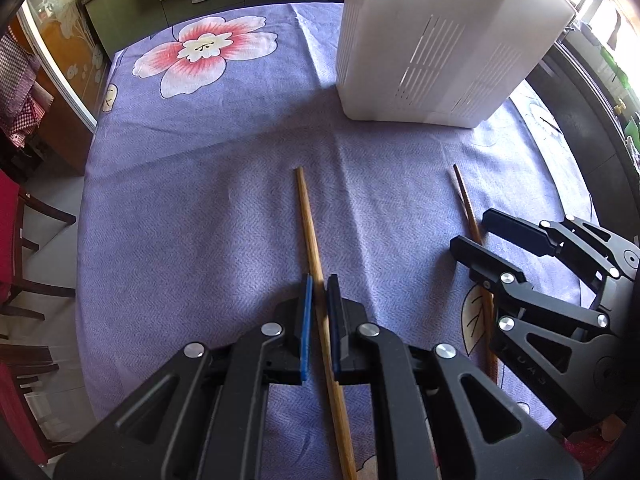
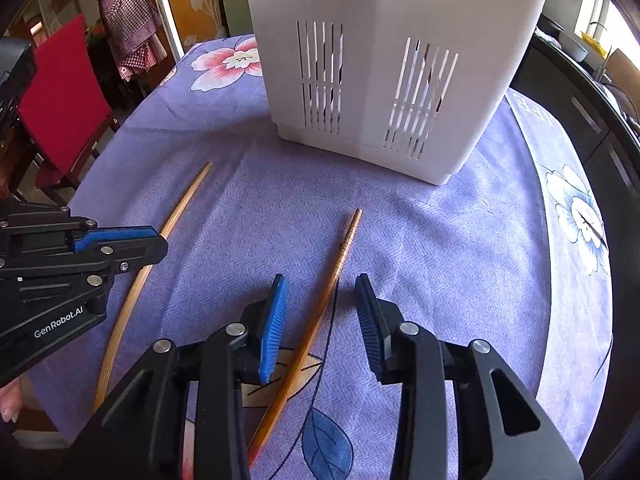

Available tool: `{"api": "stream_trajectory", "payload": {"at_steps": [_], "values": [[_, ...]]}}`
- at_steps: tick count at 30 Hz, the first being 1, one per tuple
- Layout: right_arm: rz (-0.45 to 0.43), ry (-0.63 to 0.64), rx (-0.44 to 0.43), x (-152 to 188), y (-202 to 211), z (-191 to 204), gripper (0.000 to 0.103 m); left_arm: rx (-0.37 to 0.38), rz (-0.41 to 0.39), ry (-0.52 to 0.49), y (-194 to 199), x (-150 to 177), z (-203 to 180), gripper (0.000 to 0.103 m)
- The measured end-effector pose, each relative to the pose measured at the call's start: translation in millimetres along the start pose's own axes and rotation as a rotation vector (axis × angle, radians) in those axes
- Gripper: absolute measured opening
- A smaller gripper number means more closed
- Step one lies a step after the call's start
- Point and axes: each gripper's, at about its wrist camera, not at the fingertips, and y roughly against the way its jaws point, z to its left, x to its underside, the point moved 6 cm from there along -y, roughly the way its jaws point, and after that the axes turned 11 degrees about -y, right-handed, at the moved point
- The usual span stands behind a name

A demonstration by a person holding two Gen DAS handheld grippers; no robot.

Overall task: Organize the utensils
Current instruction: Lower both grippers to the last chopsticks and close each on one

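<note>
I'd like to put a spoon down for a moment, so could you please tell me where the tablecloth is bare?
The widest bare patch lies left of the light chopstick, out to the pink flower print. A narrower strip runs between that and the darker chopstick. Cloth is also bare right of the right gripper. It is crowded near the left gripper and the white utensil holder.

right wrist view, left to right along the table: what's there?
Left gripper → pale bamboo chopstick → darker brown wooden chopstick, lying between the open jaws of the right gripper. The white slotted plastic utensil holder stands farther back, spanning the middle.
</note>
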Motion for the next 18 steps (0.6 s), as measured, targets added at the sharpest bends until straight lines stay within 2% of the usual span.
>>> {"api": "stream_trajectory", "payload": {"at_steps": [3,4,6,9,18], "values": [[0.014,0.002,-0.016,0,1,-2,0.031,-0.001,0.001,0.001,0,0,0,0.008],[0.016,-0.002,-0.012,0,1,-5,0.022,0.003,0.003,0.005,0,0,0,0.009],[0.022,-0.011,-0.02,-1,1,-12,0.013,0.032,0.008,0.021,0,-1,1,0.013],[0.017,0.001,-0.007,0,3,-14,0.007,0.043,0.01,0.043,0,-6,5,0.021],[-0.008,-0.057,-0.034,3,16,-36,0.007,0.007,0.02,0.003,-4,-15,4,0.023]]}}
